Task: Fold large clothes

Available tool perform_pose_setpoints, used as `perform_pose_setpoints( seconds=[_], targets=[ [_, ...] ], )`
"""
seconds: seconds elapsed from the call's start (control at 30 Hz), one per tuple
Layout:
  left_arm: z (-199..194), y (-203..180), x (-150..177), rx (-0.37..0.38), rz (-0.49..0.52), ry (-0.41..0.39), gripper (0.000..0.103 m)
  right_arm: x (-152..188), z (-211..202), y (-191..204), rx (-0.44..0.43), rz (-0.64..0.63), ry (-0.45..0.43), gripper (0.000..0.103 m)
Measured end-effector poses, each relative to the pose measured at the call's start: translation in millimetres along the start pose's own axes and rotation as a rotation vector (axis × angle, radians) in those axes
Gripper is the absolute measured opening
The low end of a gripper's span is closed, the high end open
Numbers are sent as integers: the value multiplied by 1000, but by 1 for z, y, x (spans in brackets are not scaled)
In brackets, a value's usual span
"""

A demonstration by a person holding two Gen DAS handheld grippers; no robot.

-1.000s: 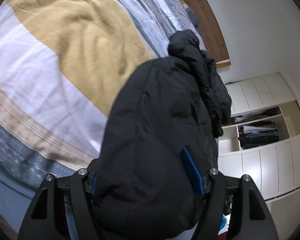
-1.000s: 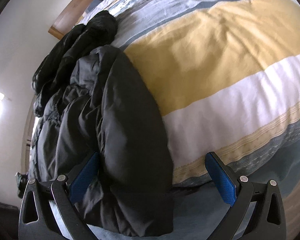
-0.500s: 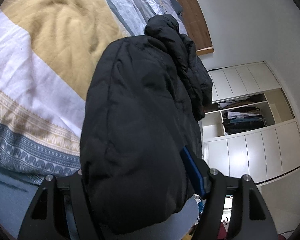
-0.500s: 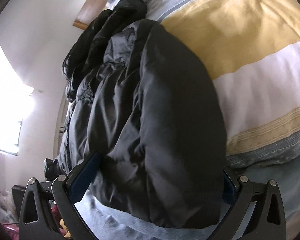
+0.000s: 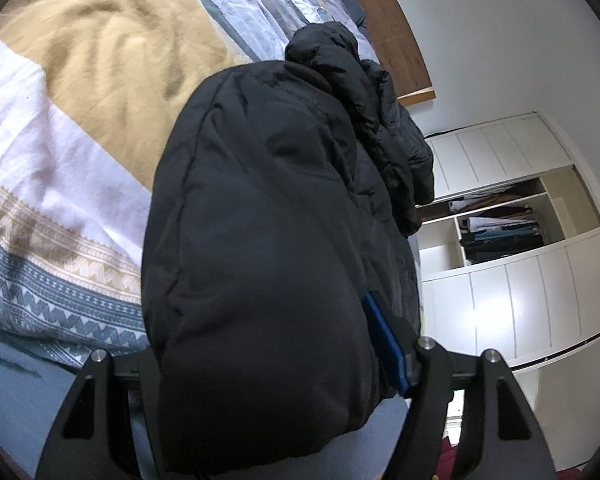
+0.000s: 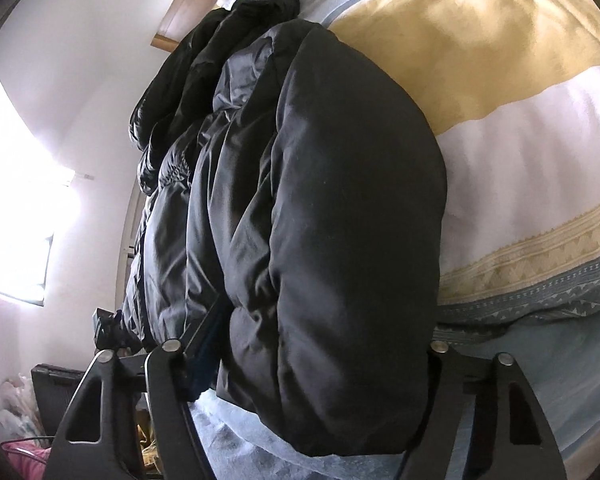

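Observation:
A black puffer jacket (image 5: 260, 200) lies bunched along the edge of a bed, its folded bulk filling the foreground in both views. My left gripper (image 5: 268, 332) is shut on the near end of the jacket. Its right blue pad (image 5: 384, 344) presses the fabric, and its left pad is hidden under the jacket. In the right wrist view the jacket (image 6: 320, 180) bulges between the jaws of my right gripper (image 6: 320, 340), which are closing on it. The left pad is tucked into a fold and the right one is hidden behind the fabric.
The bed has a striped yellow, white and grey-blue cover (image 5: 100, 60) over a blue sheet (image 5: 12, 392). A wooden headboard (image 5: 384, 20) stands at the far end. A white wardrobe (image 5: 500, 240) with an open shelf of clothes is to the right. A bright window (image 6: 20, 220) is beside the bed.
My right gripper swung over the jacket's thick end and its wide jaws drew in onto it. The left gripper kept its hold, and the jacket rose slightly in its view.

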State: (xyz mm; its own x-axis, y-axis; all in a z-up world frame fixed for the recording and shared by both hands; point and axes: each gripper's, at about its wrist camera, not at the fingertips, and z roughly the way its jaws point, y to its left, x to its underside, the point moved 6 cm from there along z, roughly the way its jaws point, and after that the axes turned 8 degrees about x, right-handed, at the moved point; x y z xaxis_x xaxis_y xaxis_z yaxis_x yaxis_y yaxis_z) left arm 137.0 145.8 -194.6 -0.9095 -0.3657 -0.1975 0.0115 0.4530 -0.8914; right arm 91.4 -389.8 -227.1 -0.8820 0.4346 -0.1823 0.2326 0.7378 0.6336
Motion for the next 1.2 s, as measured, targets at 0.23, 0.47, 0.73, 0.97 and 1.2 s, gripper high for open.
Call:
perform_pose_setpoints(
  seconds=[0.23,0.47,0.73,0.97,1.2],
  targets=[
    [13,-22,10,-86,88,42,51,1,-3,6,-9,-35,-9,42],
    [17,-54,10,-121,163,35,21,-7,-13,34,-28,-123,-61,20],
    [10,-99,-5,-118,213,3,15,-29,-35,74,-99,-198,-154,17],
    [-4,-150,-43,39,210,-52,15,-61,-65,103,-228,-205,-253,17],
    [-10,-183,-104,259,137,-131,15,-119,-93,119,-453,-102,-367,17]
  ],
)
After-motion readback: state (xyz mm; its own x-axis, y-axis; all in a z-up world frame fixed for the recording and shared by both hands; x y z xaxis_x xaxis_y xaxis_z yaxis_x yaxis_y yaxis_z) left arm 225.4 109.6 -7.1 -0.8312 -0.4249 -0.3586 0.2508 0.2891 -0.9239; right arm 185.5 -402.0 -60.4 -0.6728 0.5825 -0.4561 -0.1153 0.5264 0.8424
